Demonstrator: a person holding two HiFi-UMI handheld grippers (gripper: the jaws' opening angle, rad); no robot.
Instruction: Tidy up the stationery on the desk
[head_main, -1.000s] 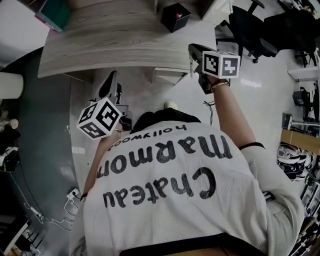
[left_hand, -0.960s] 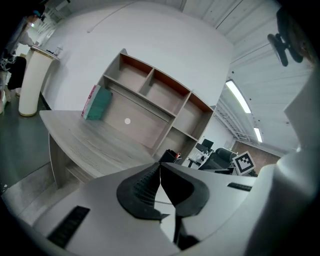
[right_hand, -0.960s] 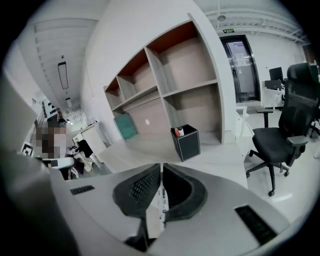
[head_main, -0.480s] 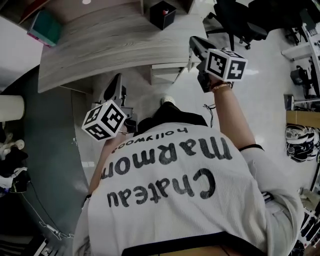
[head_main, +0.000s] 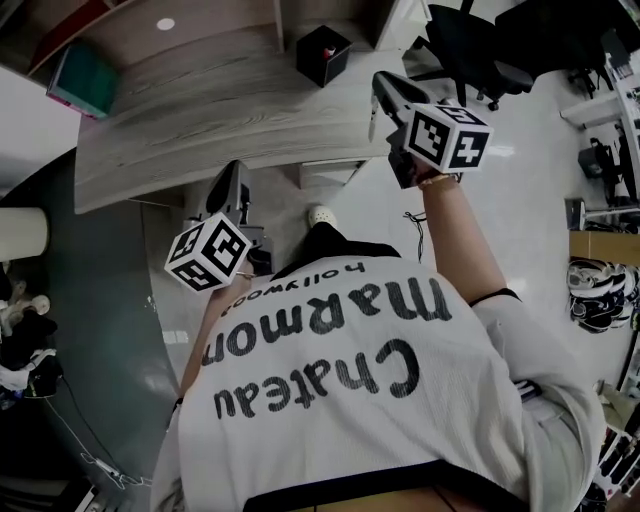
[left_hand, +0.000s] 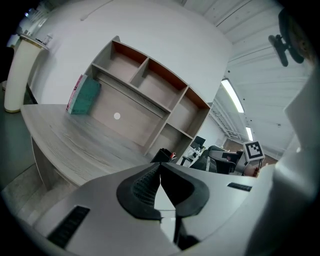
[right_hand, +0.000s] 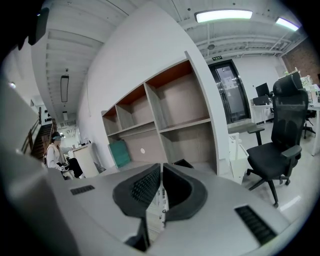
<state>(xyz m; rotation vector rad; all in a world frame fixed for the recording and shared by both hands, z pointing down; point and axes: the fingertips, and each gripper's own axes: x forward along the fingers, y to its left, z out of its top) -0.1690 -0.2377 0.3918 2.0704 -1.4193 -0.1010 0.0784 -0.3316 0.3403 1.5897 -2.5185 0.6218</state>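
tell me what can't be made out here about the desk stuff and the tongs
- Black box contents: too small in the head view, half hidden in both gripper views.
- Teal item: book or box, too small in every view.
- Right tongs: a white printed strip shows in the slit; held or merely behind, unclear.
- Desk, right end: behind the right tongs in the head view.

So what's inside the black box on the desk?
The black box on the desk is open-topped; a small red item shows inside. Its walls hide the rest, so I can't tell what else it holds.
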